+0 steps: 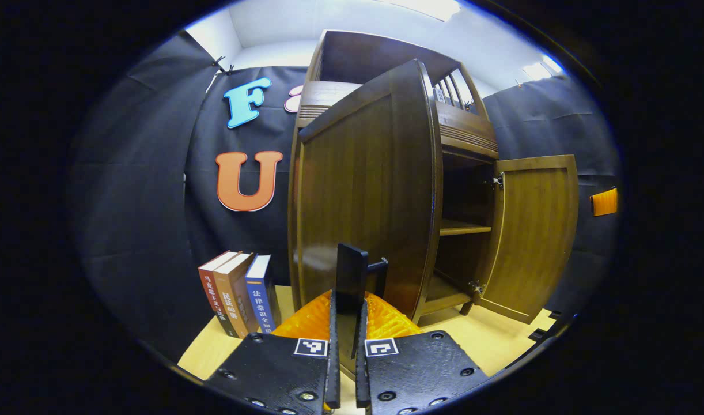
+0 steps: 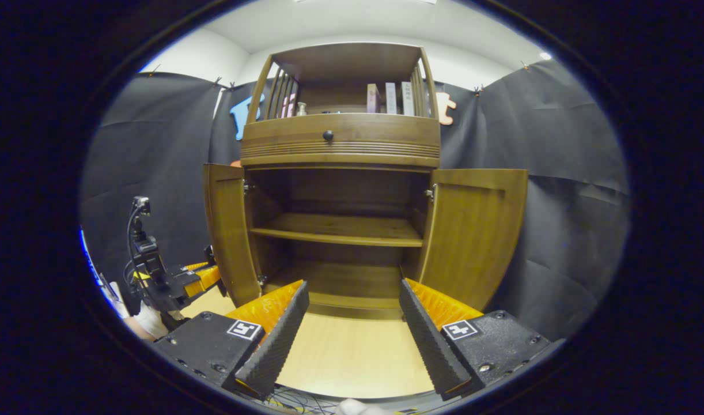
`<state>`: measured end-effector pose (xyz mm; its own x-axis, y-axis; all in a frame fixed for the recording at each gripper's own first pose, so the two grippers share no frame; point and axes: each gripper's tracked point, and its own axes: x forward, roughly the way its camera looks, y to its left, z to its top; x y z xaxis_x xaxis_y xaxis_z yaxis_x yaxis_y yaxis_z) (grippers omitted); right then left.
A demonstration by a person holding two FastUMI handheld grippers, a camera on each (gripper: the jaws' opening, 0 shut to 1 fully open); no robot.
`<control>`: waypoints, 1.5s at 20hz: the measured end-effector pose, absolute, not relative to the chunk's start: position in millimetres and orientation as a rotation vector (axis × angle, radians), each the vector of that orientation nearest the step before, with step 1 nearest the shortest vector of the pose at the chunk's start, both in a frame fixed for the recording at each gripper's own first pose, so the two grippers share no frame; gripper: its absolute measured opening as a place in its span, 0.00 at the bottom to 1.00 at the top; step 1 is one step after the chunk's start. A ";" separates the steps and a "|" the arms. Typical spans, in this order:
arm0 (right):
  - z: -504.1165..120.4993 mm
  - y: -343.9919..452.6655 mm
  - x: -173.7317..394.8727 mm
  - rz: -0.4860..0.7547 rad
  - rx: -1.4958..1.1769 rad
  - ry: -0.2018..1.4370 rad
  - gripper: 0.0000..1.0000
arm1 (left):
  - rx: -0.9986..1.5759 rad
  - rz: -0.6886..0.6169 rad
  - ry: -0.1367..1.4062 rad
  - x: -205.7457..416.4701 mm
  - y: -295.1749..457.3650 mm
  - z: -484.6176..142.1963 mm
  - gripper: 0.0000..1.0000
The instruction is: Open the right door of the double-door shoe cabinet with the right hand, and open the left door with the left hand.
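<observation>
Ahead of the left gripper (image 1: 347,323), the shoe cabinet's left door (image 1: 363,190) is standing swung wide, and the jaws are sitting nearly closed, clamping the dark door handle (image 1: 352,276) between them. Right of those jaws the right door (image 1: 530,230) is hanging open too, while three books (image 1: 239,294) are standing to their left on the bench (image 1: 490,340). Straight ahead of the right gripper (image 2: 352,323), whose jaws are spread wide and gripping nothing, the shoe cabinet (image 2: 340,144) is showing both doors open and bare shelves, with the left gripper showing off to their left beside the left door.
</observation>
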<state>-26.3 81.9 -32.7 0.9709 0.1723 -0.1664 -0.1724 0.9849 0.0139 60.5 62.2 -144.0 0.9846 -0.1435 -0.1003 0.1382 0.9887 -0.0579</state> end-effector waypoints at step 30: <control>-38.3 84.5 -15.9 0.239 0.011 0.184 0.99 | -0.064 -0.201 0.129 52.5 184.4 -150.1 0.17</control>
